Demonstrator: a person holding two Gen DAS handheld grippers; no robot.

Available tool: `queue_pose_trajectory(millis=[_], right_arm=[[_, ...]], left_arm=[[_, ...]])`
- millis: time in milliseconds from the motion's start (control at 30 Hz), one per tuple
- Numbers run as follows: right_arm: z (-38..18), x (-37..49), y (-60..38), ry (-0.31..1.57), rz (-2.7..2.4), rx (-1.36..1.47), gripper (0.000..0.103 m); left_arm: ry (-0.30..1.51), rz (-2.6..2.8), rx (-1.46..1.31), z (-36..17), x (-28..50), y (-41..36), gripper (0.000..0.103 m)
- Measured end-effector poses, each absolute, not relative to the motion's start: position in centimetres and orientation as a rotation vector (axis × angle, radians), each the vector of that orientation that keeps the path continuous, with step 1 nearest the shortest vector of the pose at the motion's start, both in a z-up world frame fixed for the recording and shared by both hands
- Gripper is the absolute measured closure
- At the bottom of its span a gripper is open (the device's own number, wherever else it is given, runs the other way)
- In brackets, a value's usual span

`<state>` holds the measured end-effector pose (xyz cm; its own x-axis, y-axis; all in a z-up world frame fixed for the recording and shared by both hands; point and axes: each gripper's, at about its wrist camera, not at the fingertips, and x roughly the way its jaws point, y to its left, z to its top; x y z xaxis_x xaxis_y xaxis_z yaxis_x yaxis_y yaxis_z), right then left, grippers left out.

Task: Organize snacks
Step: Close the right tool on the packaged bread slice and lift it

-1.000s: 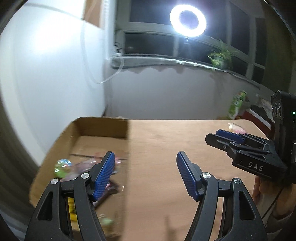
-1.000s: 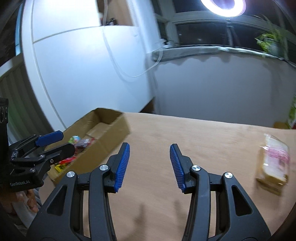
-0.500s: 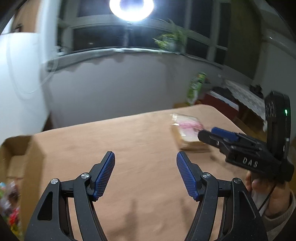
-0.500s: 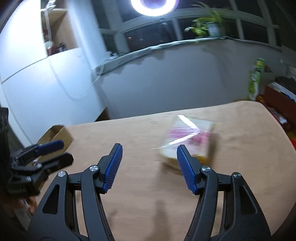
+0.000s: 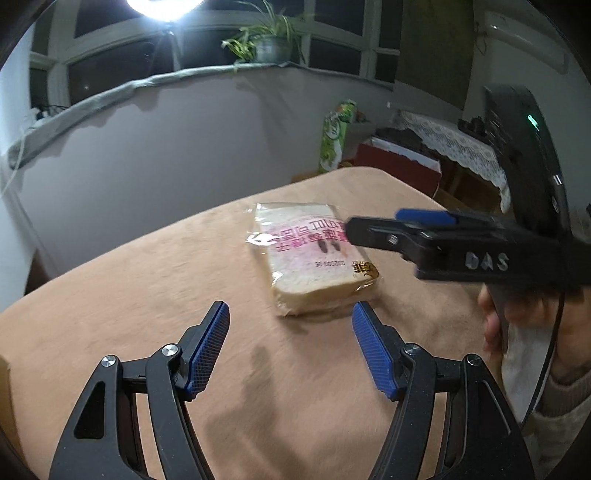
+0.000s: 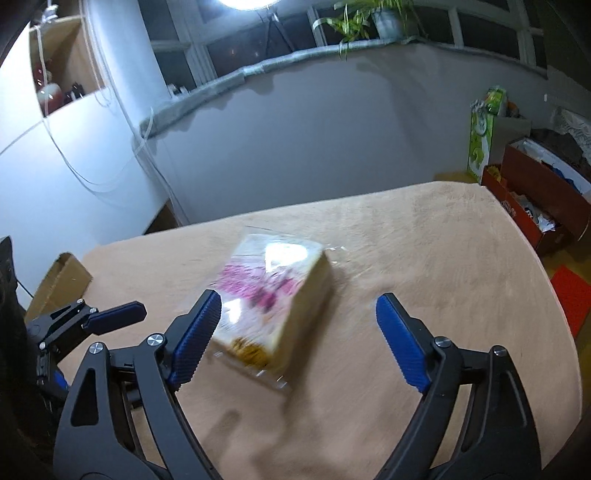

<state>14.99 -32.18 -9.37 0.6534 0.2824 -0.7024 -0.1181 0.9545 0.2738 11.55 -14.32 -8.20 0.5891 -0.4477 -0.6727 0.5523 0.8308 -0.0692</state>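
**Both grippers spread wide over a wrapped bread pack**

A tan cloth-covered desk (image 5: 155, 280) fills a dim room with dark windows, a bright ring light and a potted plant (image 6: 373, 16) on the sill. A clear-wrapped bread pack (image 5: 314, 258) with pink print lies flat near the desk's middle. The left gripper (image 5: 290, 347) hovers just short of the pack's near edge, its blue-padded fingers (image 5: 207, 350) spread wide and holding nothing. The right gripper (image 6: 299, 332) is over the pack with its fingers well apart and empty; the pack sits between them, nearer the left pad, and looks blurred there. A cardboard box (image 6: 59, 280) stands at the desk's far left edge, well apart from the pack
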Motion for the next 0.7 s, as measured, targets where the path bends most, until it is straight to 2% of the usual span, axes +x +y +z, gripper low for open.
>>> queue_pose_trajectory(millis=[300, 700], right_arm=[[-11.4, 20.6, -32.4, 0.922, 0.315, 0.182, 0.015], [-13.0, 22.1, -32.0, 0.943, 0.421, 0.236, 0.017]], left_arm=[[0.818, -0.630, 0.137, -9.6, 13.4, -16.2, 0.034], [0.861, -0.673, 0.114, -10.3, 14.6, -17.5, 0.031]])
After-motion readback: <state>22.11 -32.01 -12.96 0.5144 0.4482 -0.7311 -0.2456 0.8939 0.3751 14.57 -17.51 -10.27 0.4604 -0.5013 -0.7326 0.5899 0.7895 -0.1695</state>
